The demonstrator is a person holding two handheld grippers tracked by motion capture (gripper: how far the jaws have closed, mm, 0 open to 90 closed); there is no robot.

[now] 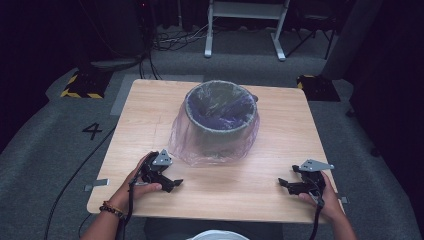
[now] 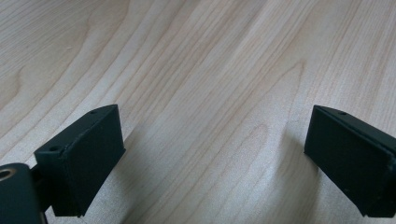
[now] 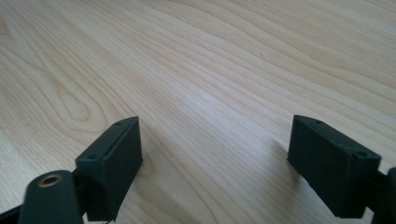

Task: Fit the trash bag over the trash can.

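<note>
I have both grippers low over the table (image 1: 280, 150), jaws spread wide with nothing between them. My left gripper (image 1: 172, 185) sits just beside the bag's (image 1: 185, 145) loose front edge; the bag lines the bin (image 1: 220, 127) mid-table. My right gripper (image 1: 285, 185) is well apart from it.

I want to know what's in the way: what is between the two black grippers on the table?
Nothing: the high view shows bare light wooden table between the left gripper and right gripper.
</note>
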